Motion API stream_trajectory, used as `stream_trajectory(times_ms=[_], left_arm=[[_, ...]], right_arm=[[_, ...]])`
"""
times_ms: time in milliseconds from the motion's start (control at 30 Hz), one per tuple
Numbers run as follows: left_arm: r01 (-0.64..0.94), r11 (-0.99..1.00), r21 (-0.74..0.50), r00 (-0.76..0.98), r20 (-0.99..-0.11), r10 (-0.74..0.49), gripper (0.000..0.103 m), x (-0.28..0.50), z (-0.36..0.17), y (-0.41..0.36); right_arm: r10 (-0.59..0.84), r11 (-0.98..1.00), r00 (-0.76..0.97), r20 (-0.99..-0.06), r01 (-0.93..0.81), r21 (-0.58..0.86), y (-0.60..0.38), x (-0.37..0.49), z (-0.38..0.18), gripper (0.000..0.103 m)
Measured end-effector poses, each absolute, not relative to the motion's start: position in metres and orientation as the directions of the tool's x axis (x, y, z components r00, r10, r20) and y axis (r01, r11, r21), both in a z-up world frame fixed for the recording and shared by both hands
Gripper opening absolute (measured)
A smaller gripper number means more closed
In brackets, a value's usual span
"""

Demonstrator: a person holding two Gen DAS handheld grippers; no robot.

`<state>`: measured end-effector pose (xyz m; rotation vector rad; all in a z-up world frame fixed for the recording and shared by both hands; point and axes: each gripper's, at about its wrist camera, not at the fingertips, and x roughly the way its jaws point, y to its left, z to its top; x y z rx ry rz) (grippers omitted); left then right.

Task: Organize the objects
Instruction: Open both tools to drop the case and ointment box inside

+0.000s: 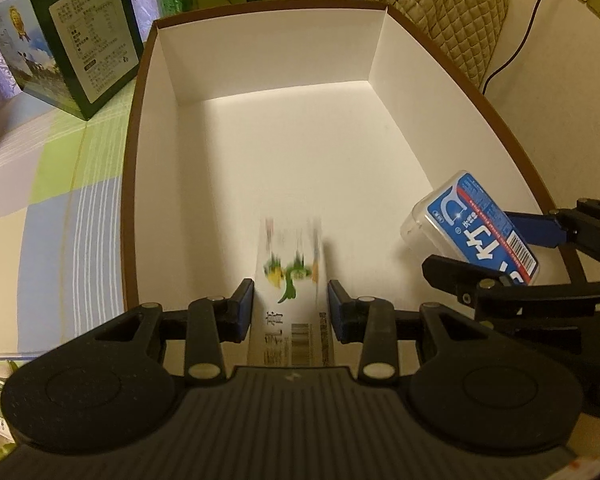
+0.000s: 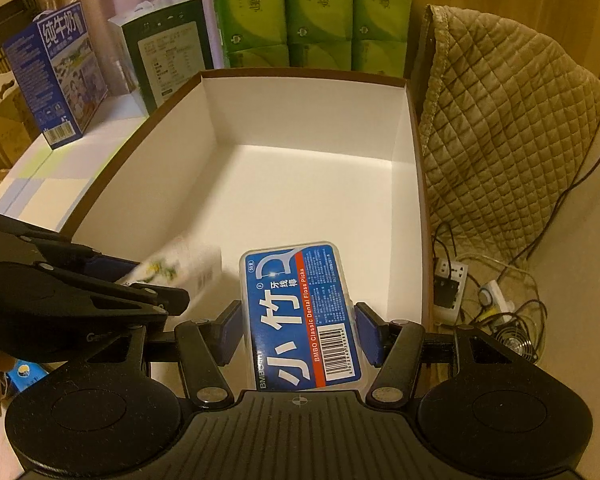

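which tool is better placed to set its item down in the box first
Probably the left. Its white carton already hangs over the box floor, while the right tool's floss case sits near the right wall.

Support surface: table with checked cloth (image 1: pixel 52 200).
Open white-lined box (image 1: pixel 140 160) rests on it; green carton (image 1: pixel 80 48) stands at 11 o'clock, blue milk carton (image 2: pixel 56 76) beside it.
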<state>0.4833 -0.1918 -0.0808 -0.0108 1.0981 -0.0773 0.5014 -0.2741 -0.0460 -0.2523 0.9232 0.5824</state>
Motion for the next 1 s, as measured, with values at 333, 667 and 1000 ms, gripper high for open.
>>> stream_trajectory(times_ms=[333,667,1000], left_arm=[[0.07,0.997,-0.034,0.472,-0.879,-0.063,0.04,0.486,-0.066,-0.191],[0.063,0.997,-0.034,0.491,-0.869,-0.061,0.05,0.484,-0.053,-0.186],[0.076,0.995,-0.061,0.521,-0.849,-0.092,0.069,0.462,-0.032,-0.184]], right_arm=[[0.382,0.819,0.462,-0.8,-0.57,0.062,-0.276,0.504,-0.045,0.056],[0.407,0.815,0.489,-0.772,-0.575,0.065,-0.278,0.504,-0.042,0.062],[0.446,0.822,0.491,-0.749,-0.555,0.126,-0.296,0.483,-0.023,0.067]])
